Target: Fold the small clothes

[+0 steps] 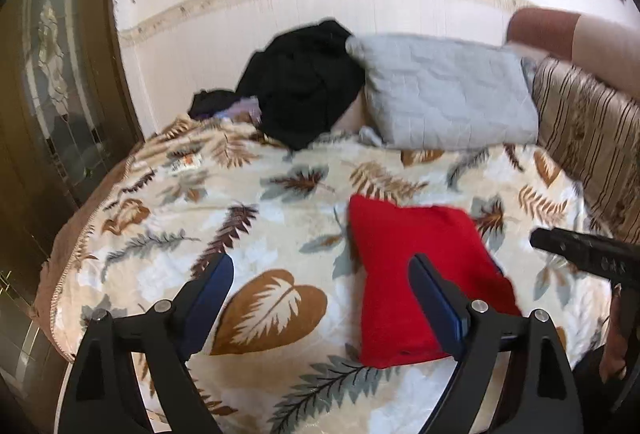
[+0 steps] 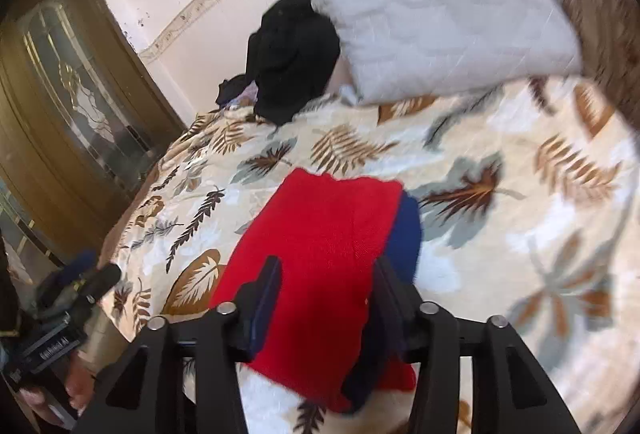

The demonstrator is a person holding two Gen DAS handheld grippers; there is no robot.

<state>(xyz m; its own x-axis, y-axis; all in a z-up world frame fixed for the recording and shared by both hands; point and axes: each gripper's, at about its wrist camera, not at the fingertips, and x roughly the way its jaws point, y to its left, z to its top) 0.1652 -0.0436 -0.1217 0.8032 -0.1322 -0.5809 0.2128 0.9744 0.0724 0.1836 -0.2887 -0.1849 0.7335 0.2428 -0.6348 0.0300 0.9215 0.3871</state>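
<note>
A red garment (image 1: pixel 424 274) lies folded in a flat rectangle on the leaf-patterned blanket (image 1: pixel 248 209). My left gripper (image 1: pixel 324 286) hangs above the blanket, open wide, nothing between its blue pads; its right finger overlaps the garment's left edge in the picture. In the left wrist view my right gripper (image 1: pixel 560 244) comes in from the right, clear of the garment. In its own view the right gripper (image 2: pixel 336 274) is open above the red garment (image 2: pixel 328 234), which lies flat below. The left gripper (image 2: pixel 80 286) shows at the lower left.
A heap of black clothes (image 1: pixel 304 85) and a grey pillow (image 1: pixel 448 89) lie at the far side against the wall. A striped cushion (image 1: pixel 592 137) stands at the right. A wooden door with glass (image 1: pixel 60 93) is on the left. The blanket's edge drops off at the left.
</note>
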